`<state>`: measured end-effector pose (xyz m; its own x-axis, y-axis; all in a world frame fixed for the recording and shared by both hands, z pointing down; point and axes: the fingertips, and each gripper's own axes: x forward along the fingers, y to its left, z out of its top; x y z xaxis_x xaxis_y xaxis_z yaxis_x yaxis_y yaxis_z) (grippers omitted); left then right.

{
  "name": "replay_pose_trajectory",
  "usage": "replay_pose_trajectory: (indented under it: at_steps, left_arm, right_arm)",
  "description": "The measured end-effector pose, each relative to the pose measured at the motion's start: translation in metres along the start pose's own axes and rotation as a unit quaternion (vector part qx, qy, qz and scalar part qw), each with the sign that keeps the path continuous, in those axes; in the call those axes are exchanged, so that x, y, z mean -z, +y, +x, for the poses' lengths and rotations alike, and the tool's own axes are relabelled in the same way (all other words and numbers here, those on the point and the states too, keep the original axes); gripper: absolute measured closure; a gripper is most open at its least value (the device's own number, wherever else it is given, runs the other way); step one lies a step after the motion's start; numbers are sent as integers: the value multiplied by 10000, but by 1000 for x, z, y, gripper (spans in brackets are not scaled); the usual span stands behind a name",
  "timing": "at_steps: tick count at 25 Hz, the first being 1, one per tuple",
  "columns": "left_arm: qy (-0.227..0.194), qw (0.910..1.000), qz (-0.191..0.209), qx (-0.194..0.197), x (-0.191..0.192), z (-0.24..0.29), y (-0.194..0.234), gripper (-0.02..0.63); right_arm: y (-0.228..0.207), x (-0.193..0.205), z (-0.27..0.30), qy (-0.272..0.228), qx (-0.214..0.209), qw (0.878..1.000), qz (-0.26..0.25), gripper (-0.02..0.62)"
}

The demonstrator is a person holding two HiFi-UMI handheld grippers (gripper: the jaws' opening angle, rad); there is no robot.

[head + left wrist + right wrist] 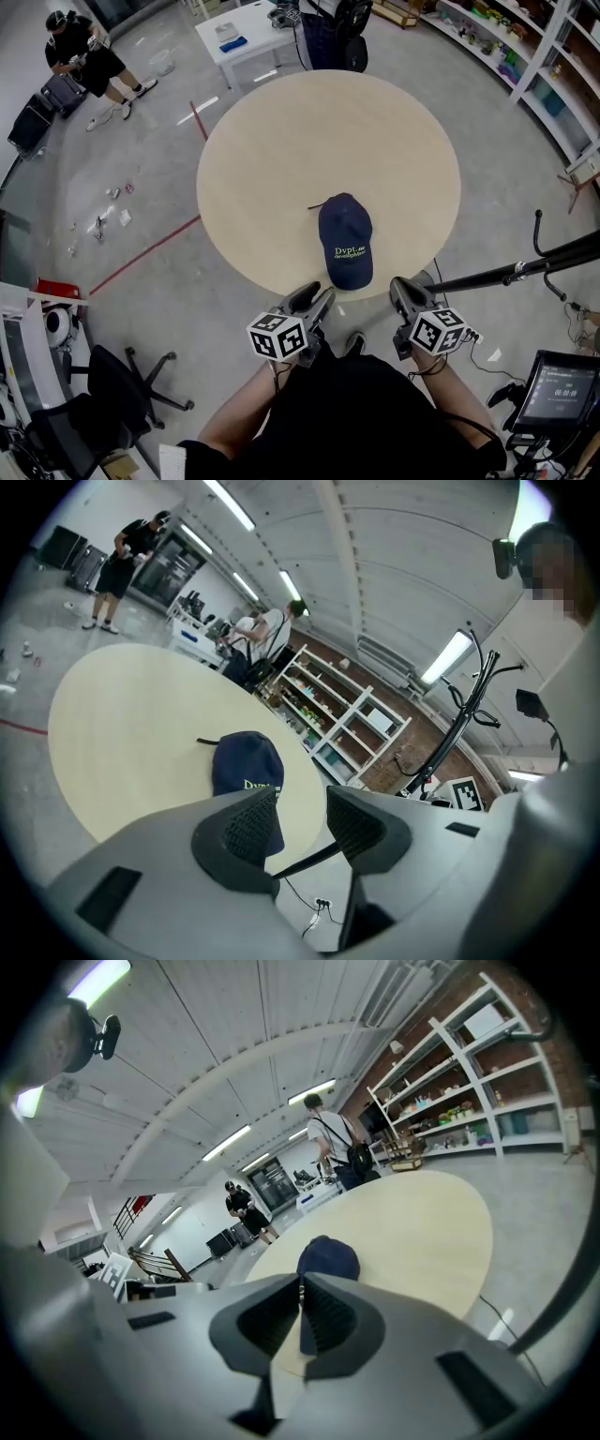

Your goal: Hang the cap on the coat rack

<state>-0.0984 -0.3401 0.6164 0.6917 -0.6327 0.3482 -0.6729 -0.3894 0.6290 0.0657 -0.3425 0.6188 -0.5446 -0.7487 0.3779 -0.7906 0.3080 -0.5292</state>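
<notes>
A navy cap (345, 239) with yellow-green lettering lies flat near the front edge of the round beige table (281, 141), brim towards me. My left gripper (317, 297) hovers just off the table edge, below and left of the brim, jaws open and empty; in the left gripper view the cap (246, 766) lies just beyond the open gripper (302, 803). My right gripper (399, 288) is shut on nothing, to the right of the brim; its own view has the cap (328, 1258) ahead of the closed gripper (301, 1290). The black coat rack (525, 267) stands at the right, beside the table.
A white square table (244, 37) and a standing person are beyond the round table. Shelving (525, 56) lines the right wall. An office chair (122, 394) is at lower left, a monitor (562, 384) at lower right. Another person crouches at far left.
</notes>
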Motion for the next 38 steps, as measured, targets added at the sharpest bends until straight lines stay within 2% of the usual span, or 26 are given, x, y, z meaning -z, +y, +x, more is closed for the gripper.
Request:
replay_pose_trajectory:
  at_steps: [10,17,20,23,26,31,38]
  left_arm:
    - [472,9987,165,-32,-20,45,49,446]
    - [722,9966,383,-63,-26,74,70,423]
    - [885,9948,474,-143,-25,88,85,417]
    - [1061,9933,434,-167,-19,101,98,417]
    - [1222,9918,345,-121,-16,110,106,417]
    - [1442,9895,112,-82,-12,122,118,417]
    - [1746,9841,-286,123,-5,133,127,417]
  right_arm:
    - [-23,-15,54,233,616,9975,-237,591]
    - [-26,-20,88,615,771,9918,-815,482]
    - [-32,-18,106,853,836,9866,-1110,468]
    - [-41,-12,120,1081,858,9834,-1178,468]
    - [-50,-6,132,1265,857,9828,-1033,456]
    - [-66,5,148,1460,775,9853,-439,399]
    - [-67,10,167,1519,542,9869,14,399]
